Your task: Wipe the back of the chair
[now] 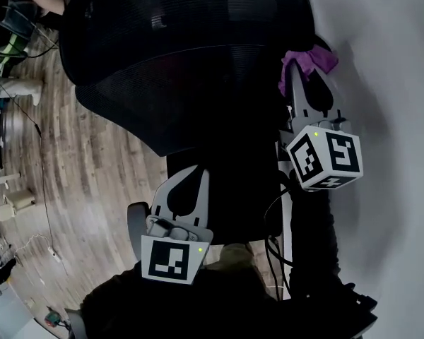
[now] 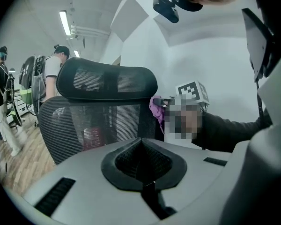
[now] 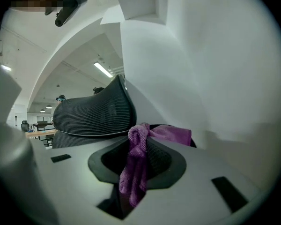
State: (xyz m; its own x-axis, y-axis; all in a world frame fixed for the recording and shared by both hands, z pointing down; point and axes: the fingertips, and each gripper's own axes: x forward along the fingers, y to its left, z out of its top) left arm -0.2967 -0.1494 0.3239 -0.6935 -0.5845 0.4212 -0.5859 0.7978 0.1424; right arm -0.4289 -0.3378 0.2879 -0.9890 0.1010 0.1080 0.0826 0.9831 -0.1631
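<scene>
Our right gripper is clamped on a purple cloth, which bunches between the jaws and trails down over them. Just ahead and to the gripper's left rises the chair back, black mesh seen nearly edge-on from here. A white wall closes off the right. We judge the wipe must sweep leftward across the mesh, along its width. Our left gripper has its jaws together on nothing and faces the mesh squarely, standing off from it. The right is the nearer, though we cannot tell whether the cloth touches the mesh yet.
</scene>
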